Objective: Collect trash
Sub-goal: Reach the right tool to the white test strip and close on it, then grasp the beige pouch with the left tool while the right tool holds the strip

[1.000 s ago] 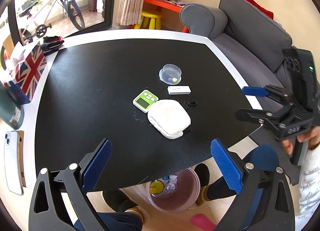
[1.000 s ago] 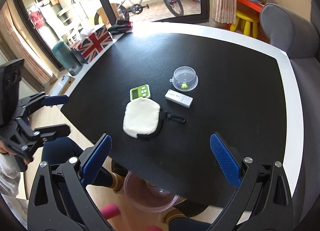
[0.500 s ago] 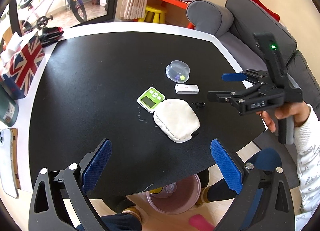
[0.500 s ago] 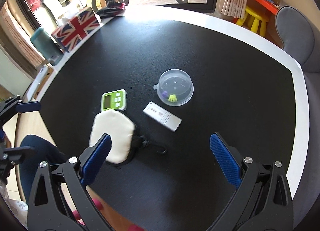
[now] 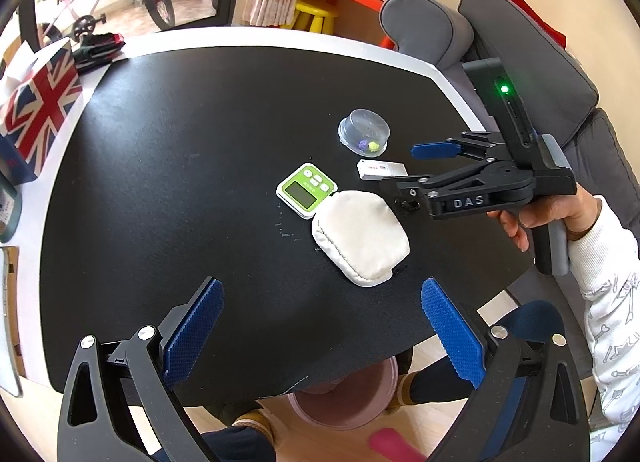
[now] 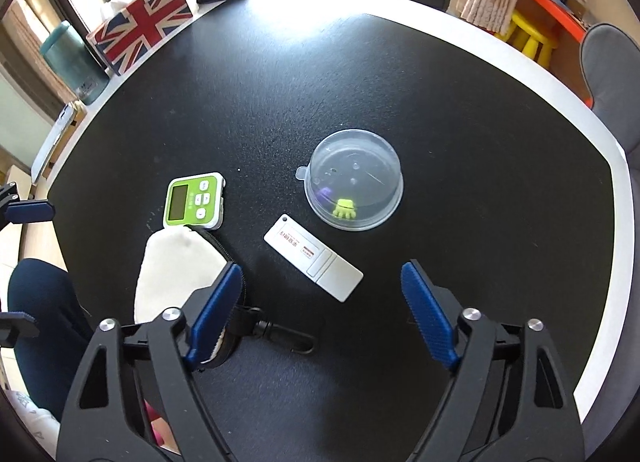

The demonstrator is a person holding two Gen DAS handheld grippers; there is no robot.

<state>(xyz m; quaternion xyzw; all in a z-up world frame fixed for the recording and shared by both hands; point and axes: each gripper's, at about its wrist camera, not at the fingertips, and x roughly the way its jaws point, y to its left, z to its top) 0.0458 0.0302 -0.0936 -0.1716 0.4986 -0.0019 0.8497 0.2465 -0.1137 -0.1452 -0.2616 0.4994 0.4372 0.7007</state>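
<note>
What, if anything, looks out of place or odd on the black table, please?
The clear plastic dome lid lies upside down over small yellow and purple bits, and the white fabric pouch overlaps a corner of the green digital timer.

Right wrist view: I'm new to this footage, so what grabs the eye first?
The clear lid at the centre of the black table, with a small yellow-green piece under it. Nearer, a white card lies between the open right tool fingers' line, with a green timer to its left.
</note>
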